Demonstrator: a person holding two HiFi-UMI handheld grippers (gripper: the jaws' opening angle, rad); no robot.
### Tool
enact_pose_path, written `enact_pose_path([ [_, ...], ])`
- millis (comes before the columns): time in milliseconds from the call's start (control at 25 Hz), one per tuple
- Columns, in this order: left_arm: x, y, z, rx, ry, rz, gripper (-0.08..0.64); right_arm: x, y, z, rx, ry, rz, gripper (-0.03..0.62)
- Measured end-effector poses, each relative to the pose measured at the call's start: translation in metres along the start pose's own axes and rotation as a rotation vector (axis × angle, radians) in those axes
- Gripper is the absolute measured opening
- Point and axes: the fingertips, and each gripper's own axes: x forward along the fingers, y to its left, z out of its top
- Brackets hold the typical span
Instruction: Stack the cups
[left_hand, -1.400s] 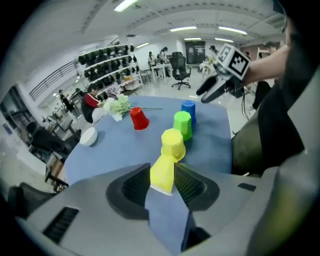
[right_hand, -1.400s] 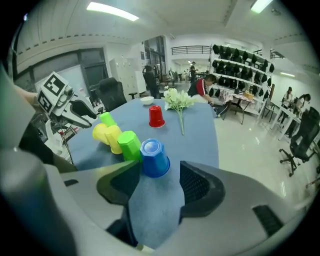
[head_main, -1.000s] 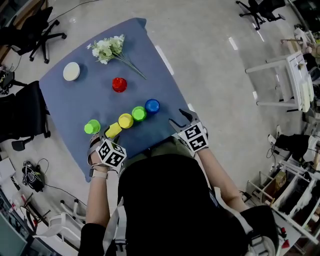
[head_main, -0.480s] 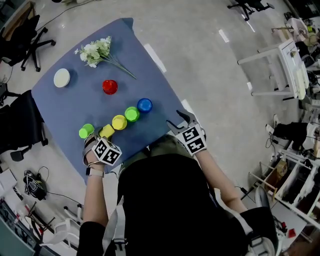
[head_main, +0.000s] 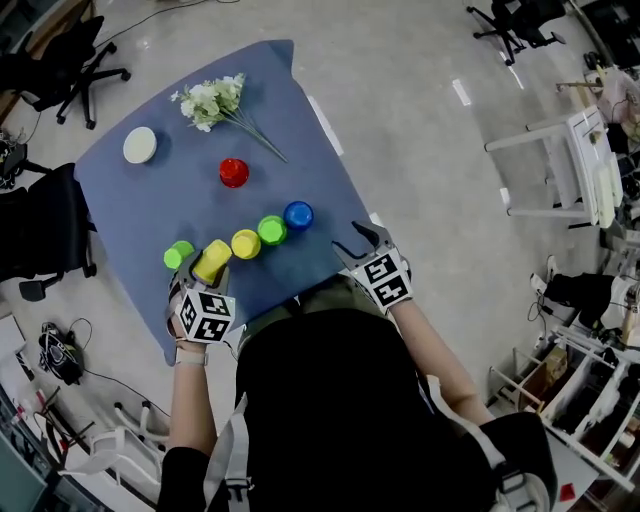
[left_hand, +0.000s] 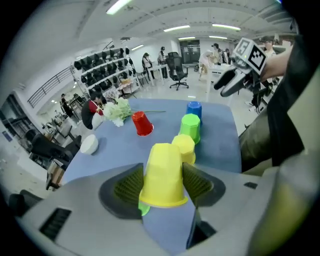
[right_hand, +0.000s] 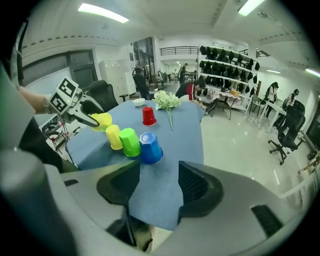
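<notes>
Two grippers: I am working one in each hand at the near edge of the blue-clothed table (head_main: 150, 205); all directions are as the head view is showing them.
Right gripper (head_main: 352, 240): hanging at 4 o'clock from the blue cup, jaws standing apart with only cloth showing between them.
Left gripper (head_main: 207, 278): both pads are pressing the sides of the held yellow cup (left_hand: 162, 172).
Held cup: riding upside down and tilted; a sliver of green is showing under its rim in the left gripper view.
Left-end green cup (head_main: 179, 254): sitting at 9 o'clock, just beside the held one.
Row: the second yellow cup (head_main: 245, 243), second green cup (head_main: 271, 230) and blue cup (head_main: 298, 215) are standing upside down, side by side, running toward 2 o'clock.
Red cup (head_main: 233, 172): standing alone at 12 o'clock from the second yellow cup, well apart.
White dish (head_main: 140, 145): lying at 11 o'clock from the left-end green cup.
Flowers (head_main: 213, 98): lying farthest away, at 12 o'clock from the red cup.
</notes>
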Motion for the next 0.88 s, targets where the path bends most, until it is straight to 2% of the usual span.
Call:
enact_pose_path([
  [120,-0.018,0.006,0.016,-0.084,-0.098,0.029,0.25,0.002,-0.002,0.006,-0.015,-0.008,0.01,0.252],
  [240,-0.03,0.011,0.037,-0.189,-0.229,0.03,0.25,0.003,-0.003,0.01,-0.025,-0.014,0.018,0.252],
  [320,-0.032,0.011,0.053,-0.227,-0.316,0.024,0.25,0.004,-0.003,0.011,-0.032,-0.016,0.021,0.252],
  [600,-0.018,-0.003,0.092,-0.3,-0.524,-0.03,0.25,0.0,-0.004,0.005,-0.039,-0.006,0.017,0.252],
  [880,-0.001,-0.019,0.112,-0.273,-0.596,-0.062,0.25,-0.01,-0.009,-0.005,-0.022,0.003,-0.003,0.252],
])
